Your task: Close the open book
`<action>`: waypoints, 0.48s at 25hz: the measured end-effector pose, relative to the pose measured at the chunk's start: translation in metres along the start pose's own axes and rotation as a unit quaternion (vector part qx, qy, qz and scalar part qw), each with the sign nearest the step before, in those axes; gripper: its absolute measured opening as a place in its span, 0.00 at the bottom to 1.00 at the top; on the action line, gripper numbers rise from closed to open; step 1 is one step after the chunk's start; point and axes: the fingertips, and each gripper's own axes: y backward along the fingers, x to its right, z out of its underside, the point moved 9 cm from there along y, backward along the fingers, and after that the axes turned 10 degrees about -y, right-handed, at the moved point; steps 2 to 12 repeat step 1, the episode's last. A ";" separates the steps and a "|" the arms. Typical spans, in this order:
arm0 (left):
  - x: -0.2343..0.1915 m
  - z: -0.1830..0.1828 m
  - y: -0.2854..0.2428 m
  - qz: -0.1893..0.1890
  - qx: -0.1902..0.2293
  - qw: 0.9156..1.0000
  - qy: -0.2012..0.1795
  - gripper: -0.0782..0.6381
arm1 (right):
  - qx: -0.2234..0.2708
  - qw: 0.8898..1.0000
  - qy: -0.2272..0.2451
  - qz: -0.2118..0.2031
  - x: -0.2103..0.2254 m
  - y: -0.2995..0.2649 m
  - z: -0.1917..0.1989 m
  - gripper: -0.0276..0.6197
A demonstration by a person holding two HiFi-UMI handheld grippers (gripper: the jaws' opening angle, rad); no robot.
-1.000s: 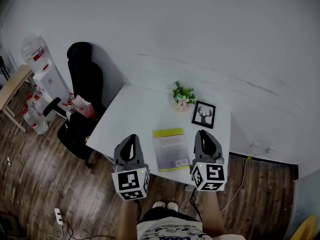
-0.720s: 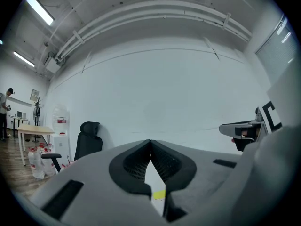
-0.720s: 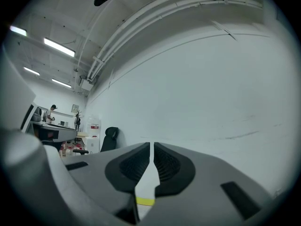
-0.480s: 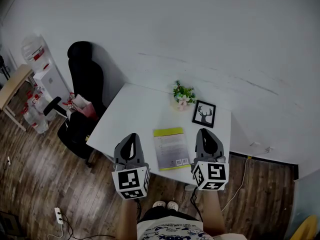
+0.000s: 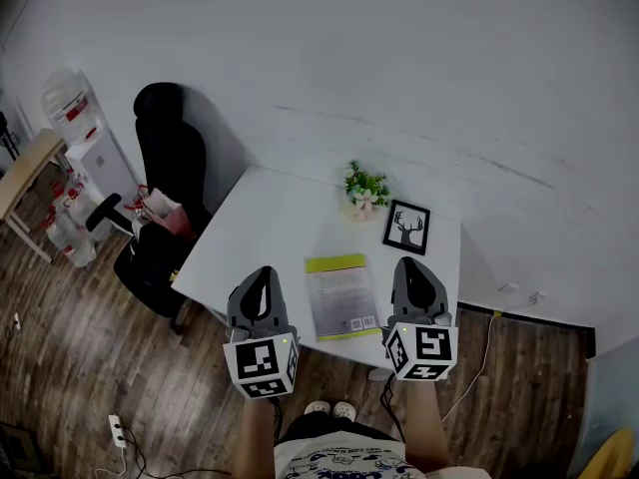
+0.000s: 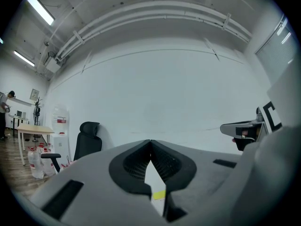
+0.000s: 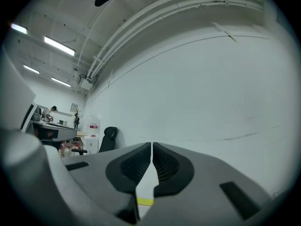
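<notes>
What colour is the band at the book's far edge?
Yellow-green band, best seen in the head view.

We get only a yellow sliver of book (image 6: 159, 195) past the left gripper (image 6: 150, 141) (print too small to read); torso (image 5: 344, 459) cut off below.

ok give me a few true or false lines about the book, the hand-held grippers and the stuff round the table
1. The book lies flat on the table between the left hand-held gripper and the right hand-held gripper. True.
2. The left hand-held gripper grips the book. False: its jaws are together on nothing, beside the book.
3. The framed deer picture stands right of the small plant in the head view. True.
4. The black chair is at the table's right side. False: it is at the left.
5. The right hand-held gripper's jaws are wide apart. False: they are together.
</notes>
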 end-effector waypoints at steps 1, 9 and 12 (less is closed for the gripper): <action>0.000 0.000 0.000 0.000 0.000 1.000 0.000 0.14 | 0.000 1.000 0.000 0.000 0.000 0.000 0.000 0.10; 0.000 0.000 0.000 0.000 0.000 1.000 0.000 0.14 | 0.000 1.000 0.000 0.000 0.000 0.000 0.000 0.10; 0.000 0.000 0.000 0.000 0.000 1.000 0.000 0.14 | 0.000 1.000 0.000 0.000 0.000 0.000 0.000 0.10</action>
